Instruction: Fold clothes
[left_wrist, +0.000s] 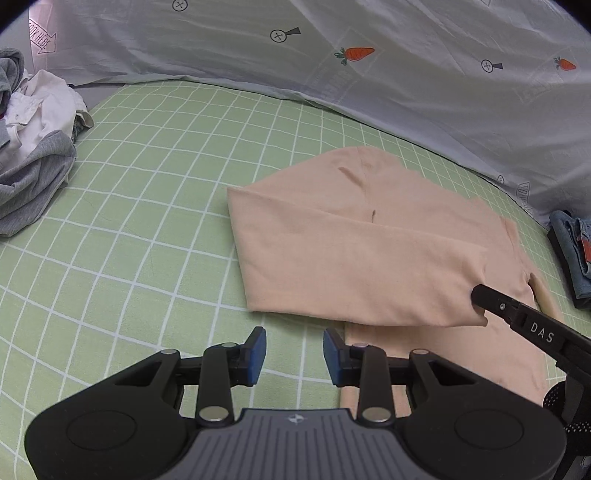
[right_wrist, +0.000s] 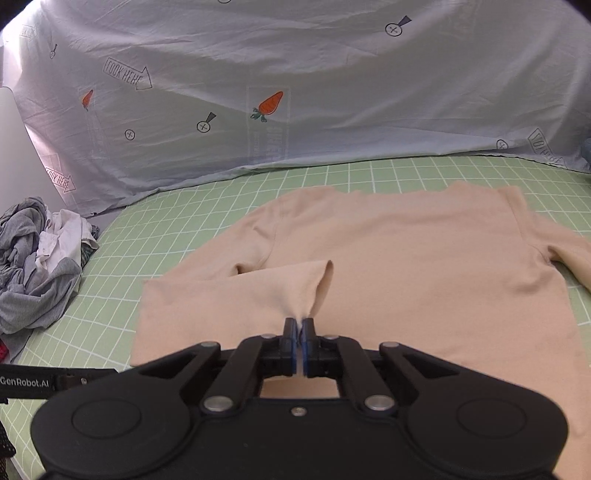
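Note:
A peach long-sleeved top (left_wrist: 332, 229) (right_wrist: 424, 258) lies flat on the green checked sheet (left_wrist: 155, 206) (right_wrist: 177, 221). Its left sleeve (right_wrist: 236, 295) (left_wrist: 362, 273) is folded across the body. My right gripper (right_wrist: 299, 326) is shut on the cuff of that sleeve, holding it just above the body; in the left wrist view its black fingers (left_wrist: 484, 295) reach the cuff from the right. My left gripper (left_wrist: 294, 345) is open with nothing between its blue pads (left_wrist: 258, 347), low over the sheet at the top's near edge.
A heap of grey and white clothes (left_wrist: 33, 147) (right_wrist: 40, 266) lies at the left. Folded denim (left_wrist: 572, 251) sits at the right edge. A pale blue carrot-print cloth (left_wrist: 369, 74) (right_wrist: 295, 92) rises behind the bed.

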